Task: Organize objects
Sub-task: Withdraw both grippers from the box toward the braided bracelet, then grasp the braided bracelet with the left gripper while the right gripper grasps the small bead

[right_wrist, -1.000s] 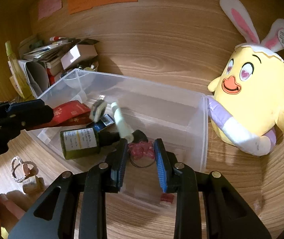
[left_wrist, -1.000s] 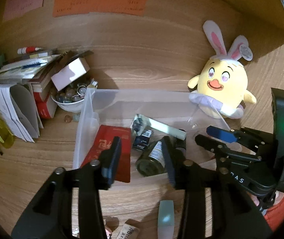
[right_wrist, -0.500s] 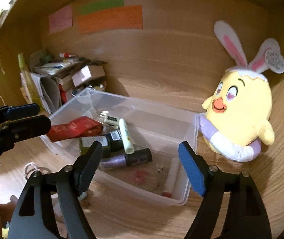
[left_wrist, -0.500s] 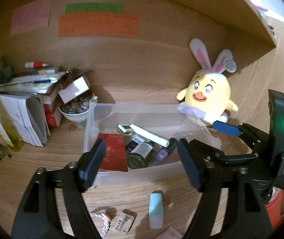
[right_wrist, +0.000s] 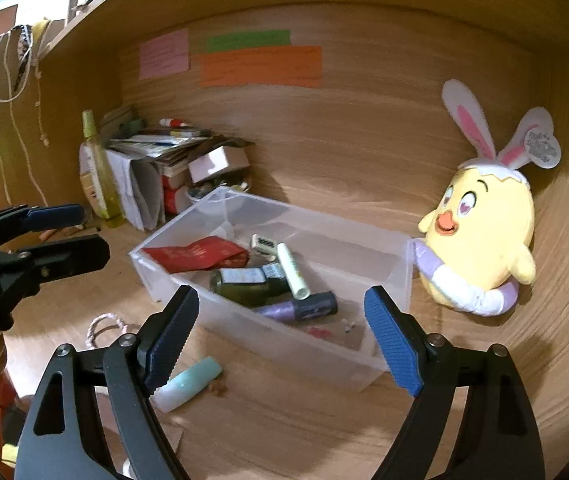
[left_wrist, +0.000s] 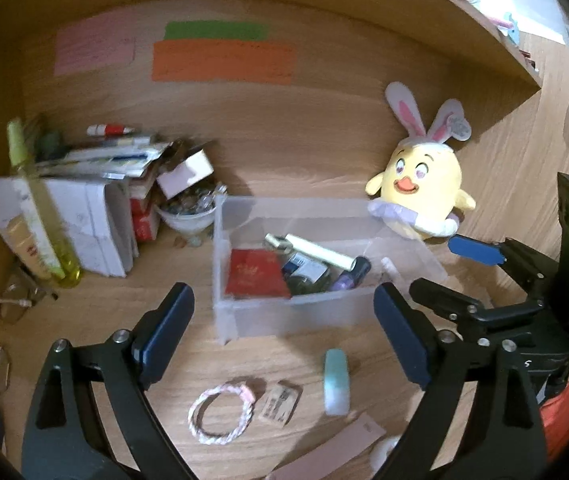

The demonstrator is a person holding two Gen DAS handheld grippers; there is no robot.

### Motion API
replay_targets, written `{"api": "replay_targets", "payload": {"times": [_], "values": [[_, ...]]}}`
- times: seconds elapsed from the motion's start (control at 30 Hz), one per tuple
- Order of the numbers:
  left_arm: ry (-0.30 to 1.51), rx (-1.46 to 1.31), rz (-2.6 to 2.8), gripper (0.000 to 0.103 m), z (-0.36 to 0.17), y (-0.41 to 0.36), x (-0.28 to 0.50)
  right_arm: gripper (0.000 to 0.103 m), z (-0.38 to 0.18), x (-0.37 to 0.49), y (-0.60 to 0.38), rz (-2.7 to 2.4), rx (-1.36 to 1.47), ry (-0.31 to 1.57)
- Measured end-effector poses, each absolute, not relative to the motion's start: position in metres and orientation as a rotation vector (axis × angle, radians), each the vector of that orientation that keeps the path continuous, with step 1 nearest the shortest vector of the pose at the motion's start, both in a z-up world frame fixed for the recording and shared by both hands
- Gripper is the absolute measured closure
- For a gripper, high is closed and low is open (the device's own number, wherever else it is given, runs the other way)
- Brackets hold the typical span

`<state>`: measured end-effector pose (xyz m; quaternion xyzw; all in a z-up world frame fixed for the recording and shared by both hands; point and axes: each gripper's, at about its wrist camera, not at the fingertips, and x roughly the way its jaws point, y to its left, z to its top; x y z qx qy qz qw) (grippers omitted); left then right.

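A clear plastic bin (left_wrist: 284, 316) (right_wrist: 388, 356) sits on the wooden desk. It holds a red booklet (left_wrist: 256, 276) (right_wrist: 196, 254), a dark green bottle (right_wrist: 244, 284), a purple bottle (right_wrist: 300, 308), a white tube (right_wrist: 292, 270) and small bits. My left gripper (left_wrist: 284, 336) is open and empty, in front of the bin. My right gripper (right_wrist: 280, 340) is open and empty, above the bin's near wall. On the desk in front of the bin lie a mint tube (left_wrist: 336, 382) (right_wrist: 186, 384), a pink-white braided bracelet (left_wrist: 220, 412) (right_wrist: 102, 326) and a small wooden stamp (left_wrist: 280, 402).
A yellow chick plush with rabbit ears (left_wrist: 420, 196) (right_wrist: 480, 240) leans on the back wall right of the bin. Stacked papers, boxes and a bowl of small items (left_wrist: 188, 212) fill the left corner beside a yellow-green bottle (right_wrist: 98, 168). Glasses (left_wrist: 16, 300) lie at left. A pink card (left_wrist: 332, 452) lies near me.
Both grippers opened wide and pulled back up from the bin. Items now lie loose inside the bin, and the desk objects in front of it have come into view.
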<state>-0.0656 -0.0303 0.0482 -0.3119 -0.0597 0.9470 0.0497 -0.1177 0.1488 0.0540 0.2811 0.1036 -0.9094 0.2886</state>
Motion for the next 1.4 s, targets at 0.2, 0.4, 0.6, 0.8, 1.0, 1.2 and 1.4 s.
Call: {"api": "replay_targets", "payload": {"times": [0.2, 0.4, 0.6, 0.8, 1.0, 1.2, 1.4], "values": [[-0.188, -1.046, 2.891, 0.011, 0.028, -0.044, -0.058, 0.02, 0.04, -0.111, 0.139, -2.38, 0.804, 0.267], [-0.208, -1.177, 2.868, 0.011, -0.001, -0.055, -0.056, 0.02, 0.015, -0.108, 0.132, -2.348, 0.892, 0.284], [-0.234, -1.318, 2.818, 0.011, -0.031, -0.062, -0.057, 0.022, -0.013, -0.109, 0.13, -2.34, 0.972, 0.343], [-0.258, -1.419, 2.771, 0.011, -0.053, -0.065, -0.06, 0.046, -0.028, -0.108, 0.127, -2.314, 1.007, 0.406], [-0.309, -1.455, 2.754, 0.012, -0.061, -0.068, -0.067, 0.059, -0.04, -0.109, 0.122, -2.259, 1.048, 0.443], [-0.278, -1.446, 2.749, 0.03, -0.06, -0.064, -0.075, 0.065, -0.044, -0.109, 0.117, -2.229, 1.062, 0.453], [-0.224, -1.412, 2.755, 0.057, -0.06, -0.057, -0.078, 0.074, -0.048, -0.111, 0.109, -2.204, 1.079, 0.458]]}}
